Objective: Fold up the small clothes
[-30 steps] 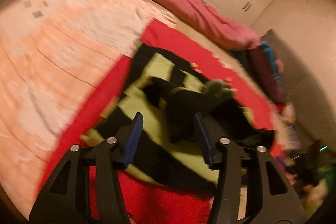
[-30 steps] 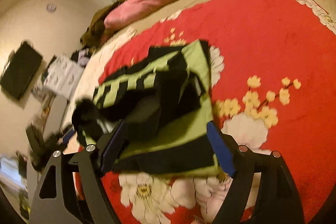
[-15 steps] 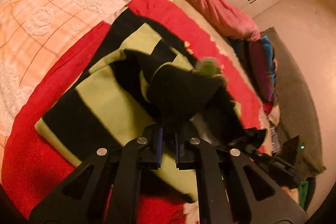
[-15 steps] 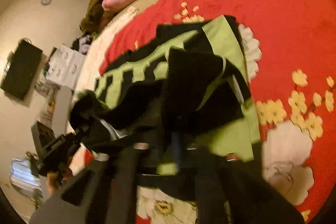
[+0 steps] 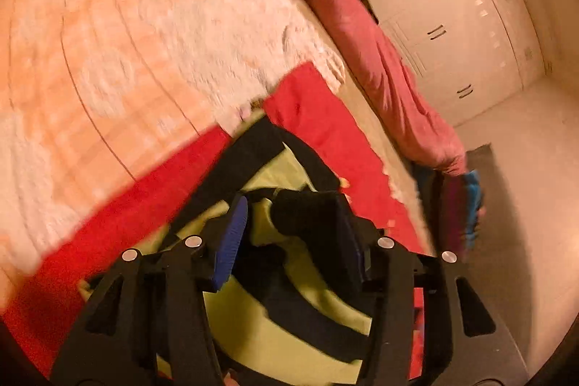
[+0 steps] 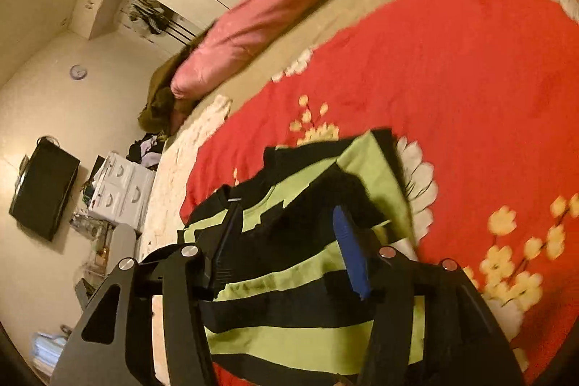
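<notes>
The striped top (image 6: 311, 292), black and lime green, lies on the red blanket (image 6: 452, 67) of the bed, toward the bed's near edge and close to where the red blanket meets the pale blanket (image 5: 119, 35). It is already gathered into a compact, roughly rectangular bundle: bands of cloth lie doubled over each other, and a black sleeve or cuff (image 5: 311, 216) sits folded across the top layer. The outline is uneven, with a green corner jutting toward the blanket's white flower (image 6: 416, 165), so the fold looks partly made, not finished and squared.

The left claw (image 5: 293, 234) stands about half open just over the bundle; its jaws have just been opening, and the black cuff lies between them, but the pads do not seem to press on it. The right claw (image 6: 286, 245) is likewise about half open, its jaws having just been opening too, with the folded cloth below and between the fingers (image 6: 353, 259) and nothing gripped.

By my judgement one fold has just been laid down and let go. What remains is probably another fold or some smoothing of the edges. No other small clothes waiting on the bed can be told from these views.
</notes>
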A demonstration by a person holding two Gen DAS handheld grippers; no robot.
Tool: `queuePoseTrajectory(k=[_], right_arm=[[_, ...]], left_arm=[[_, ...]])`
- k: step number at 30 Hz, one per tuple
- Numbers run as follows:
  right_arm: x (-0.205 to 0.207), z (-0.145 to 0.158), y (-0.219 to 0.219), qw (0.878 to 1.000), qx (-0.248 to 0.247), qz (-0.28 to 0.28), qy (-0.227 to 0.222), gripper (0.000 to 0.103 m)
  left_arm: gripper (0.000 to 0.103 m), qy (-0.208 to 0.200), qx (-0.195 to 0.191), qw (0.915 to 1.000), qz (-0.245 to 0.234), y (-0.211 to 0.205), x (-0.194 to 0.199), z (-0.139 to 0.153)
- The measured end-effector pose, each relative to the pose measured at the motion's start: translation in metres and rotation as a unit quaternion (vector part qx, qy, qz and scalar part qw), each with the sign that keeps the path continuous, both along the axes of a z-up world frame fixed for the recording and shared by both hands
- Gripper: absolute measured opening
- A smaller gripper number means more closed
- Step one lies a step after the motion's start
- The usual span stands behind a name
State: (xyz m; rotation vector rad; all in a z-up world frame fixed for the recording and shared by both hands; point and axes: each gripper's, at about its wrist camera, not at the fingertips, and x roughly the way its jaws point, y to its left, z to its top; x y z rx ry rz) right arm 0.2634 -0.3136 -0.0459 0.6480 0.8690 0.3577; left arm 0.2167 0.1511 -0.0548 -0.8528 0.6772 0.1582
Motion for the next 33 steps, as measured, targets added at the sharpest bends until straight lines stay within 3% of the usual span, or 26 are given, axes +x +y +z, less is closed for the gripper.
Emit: queuePoseTrajectory(k=[3,6,9,12,15,17,19,21,24,26,30,33], right_arm=[[-0.009,0.001,-0.006,0.999,-0.048,-0.001,-0.02,0.067],[-0.013,-0.005,-0.004,0.995,-0.097,0.008,-0.023,0.068],[-0.013,-0.011,0.001,0.991,-0.129,0.02,-0.024,0.076],[-0.01,-0.015,0.006,0.989,-0.141,0.027,-0.021,0.077],[-0.002,-0.02,0.012,0.989,-0.144,0.031,-0.014,0.077],[0.001,-0.022,0.017,0.988,-0.153,0.035,-0.009,0.077],[0.006,-0.026,0.022,0.986,-0.161,0.041,-0.002,0.077],[0.008,-0.028,0.026,0.985,-0.166,0.043,0.001,0.077],[0.01,-0.031,0.026,0.985,-0.167,0.045,0.004,0.077],[0.012,-0.032,0.026,0.985,-0.167,0.047,0.004,0.077],[0.016,-0.037,0.026,0.984,-0.172,0.052,0.008,0.077],[0.02,-0.041,0.026,0.982,-0.178,0.056,0.011,0.077]], left_arm=[[0.047,-0.003,0.084,0.9964,-0.014,-0.008,-0.004,0.007],[0.05,-0.014,0.15,0.988,-0.034,-0.013,-0.005,0.012],[0.053,-0.031,0.176,0.9828,-0.047,-0.01,-0.009,0.013],[0.057,-0.051,0.169,0.9836,-0.035,0.0,-0.015,0.014],[0.058,-0.077,0.123,0.9894,0.008,0.022,-0.027,0.011],[0.059,-0.07,0.115,0.9906,0.025,0.032,-0.029,0.006],[0.059,-0.061,0.126,0.99,0.02,0.035,-0.026,0.002],[0.059,-0.064,0.129,0.9895,-0.013,0.029,-0.019,0.002],[0.064,-0.067,0.173,0.9795,-0.079,0.005,-0.009,0.008],[0.064,-0.063,0.217,0.9658,-0.127,-0.017,-0.002,0.011],[0.069,-0.041,0.262,0.9459,-0.188,-0.042,0.016,0.001],[0.069,-0.014,0.269,0.944,-0.191,-0.04,0.026,-0.016]])
